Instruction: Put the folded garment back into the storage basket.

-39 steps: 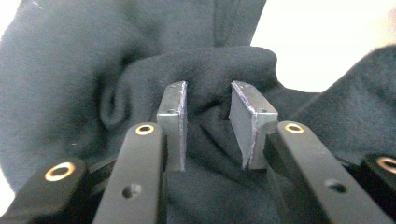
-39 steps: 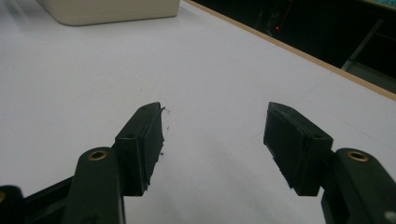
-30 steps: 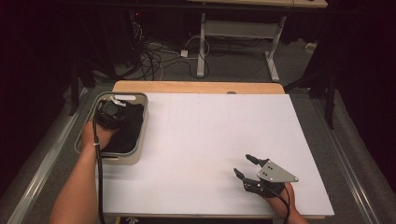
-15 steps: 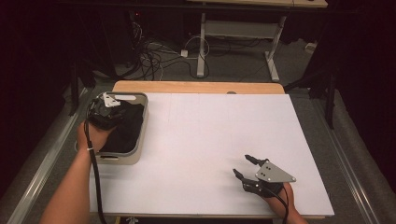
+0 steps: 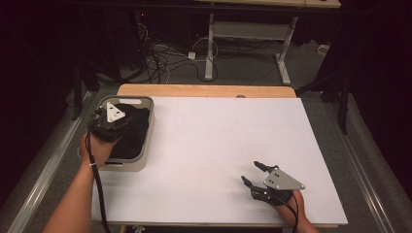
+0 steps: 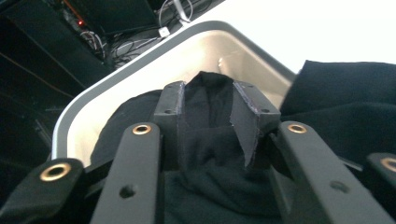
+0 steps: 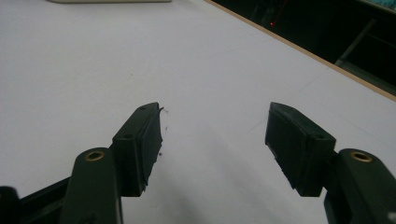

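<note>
because the black cloth (image 6: 205, 154) is lying bunched in the grey bin (image 5: 145, 145) at the counter's (image 5: 218, 145) left edge, we are closing our left gripper (image 6: 208, 116) on a fold to lift it. we are resting our right gripper (image 7: 215, 135) low over bare counter, fingers (image 7: 140, 140) spread wide and holding nothing, ready to help.

Black left gripper (image 5: 127, 115), black right gripper (image 5: 252, 174), grey three-cornered top plates, brass rivets, flat-padded fingers (image 7: 142, 140), trailing black cables
</note>
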### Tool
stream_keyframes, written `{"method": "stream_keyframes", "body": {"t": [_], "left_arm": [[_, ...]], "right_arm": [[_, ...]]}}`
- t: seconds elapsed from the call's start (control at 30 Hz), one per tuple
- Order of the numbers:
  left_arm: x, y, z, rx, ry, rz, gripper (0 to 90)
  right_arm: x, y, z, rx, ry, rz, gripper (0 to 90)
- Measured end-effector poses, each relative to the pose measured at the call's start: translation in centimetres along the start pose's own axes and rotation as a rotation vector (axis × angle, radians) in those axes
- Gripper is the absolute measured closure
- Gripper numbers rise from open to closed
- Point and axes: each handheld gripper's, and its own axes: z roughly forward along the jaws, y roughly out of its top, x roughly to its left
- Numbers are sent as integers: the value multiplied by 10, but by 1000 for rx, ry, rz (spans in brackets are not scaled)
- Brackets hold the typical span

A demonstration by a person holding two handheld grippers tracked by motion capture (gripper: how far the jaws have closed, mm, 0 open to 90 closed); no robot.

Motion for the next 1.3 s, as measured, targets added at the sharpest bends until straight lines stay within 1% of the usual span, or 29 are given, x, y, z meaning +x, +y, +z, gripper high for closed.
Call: {"method": "stream_keyframes", "body": {"t": [0.07, 0.13, 0.2, 0.27, 0.3, 0.37, 0.4, 0.5, 0.57, 0.6, 0.67, 0.7, 0.73, 0.77, 0.8, 0.83, 0.87, 0.93, 1.0, 1.07, 1.13, 1.23, 1.3], "left_arm": [[-1, -1, -2, -14, -13, -9, 624], [-3, -2, -4, -30, -1, -12, 623], [-4, -3, -5, -46, -17, -22, 623], [-6, -3, -8, -62, -14, -22, 624], [-7, -3, -9, -70, -21, -25, 623], [-9, -3, -12, -85, -12, -21, 623], [-10, -3, -12, -88, -12, -18, 623], [-15, -4, -16, -97, 2, -11, 624], [-17, -6, -19, -117, -11, -29, 623], [-19, -7, -20, -126, -7, -31, 624], [-22, -8, -23, -150, -4, -29, 623], [-23, -8, -25, -134, -9, -13, 613], [-24, -7, -23, -151, 2, -18, 613], [-24, -7, -23, -147, 6, -12, 612], [-24, -7, -23, -152, 9, -15, 597], [-22, -8, -25, -136, 0, -10, 594], [-22, -8, -24, -160, 3, -28, 594], [-21, -9, -26, -173, 7, -31, 588], [-20, -9, -28, -183, 2, -33, 587], [-20, -10, -29, -197, -10, -43, 566], [-21, -10, -31, -200, -9, -37, 553], [-22, -9, -34, -216, -12, -34, 540], [-22, -9, -35, -224, -14, -36, 519]], "right_arm": [[0, 0, 0, 0, -3, 2, 363], [1, 0, 1, 2, -2, -3, 363], [3, -1, 1, 5, -3, -7, 363], [4, -2, 1, 7, -4, -10, 363], [5, -2, 0, 7, -8, -14, 363], [6, -3, -1, 3, -11, -15, 362], [6, -4, -1, 3, -9, -10, 359], [6, -5, -2, 0, -12, -13, 348], [7, -5, -4, -6, -10, -11, 346], [7, -5, -5, -9, -14, -12, 342], [6, -5, -7, -21, -24, -12, 323], [6, -4, -8, -26, -30, -12, 322], [5, -4, -8, -32, -34, -12, 321], [4, -3, -8, -35, -36, -6, 315], [2, -3, -8, -41, -39, 1, 307], [2, -4, -8, -41, -43, 8, 304], [1, -4, -7, -39, -44, 11, 294], [0, -6, -8, -31, -49, 13, 285], [0, -7, -8, -32, -52, 16, 277], [-1, -8, -9, -34, -48, 27, 271], [-2, -8, -10, -42, -51, 35, 266], [-3, -9, -11, -59, -60, 51, 233], [-3, -9, -11, -55, -70, 44, 217]]}}
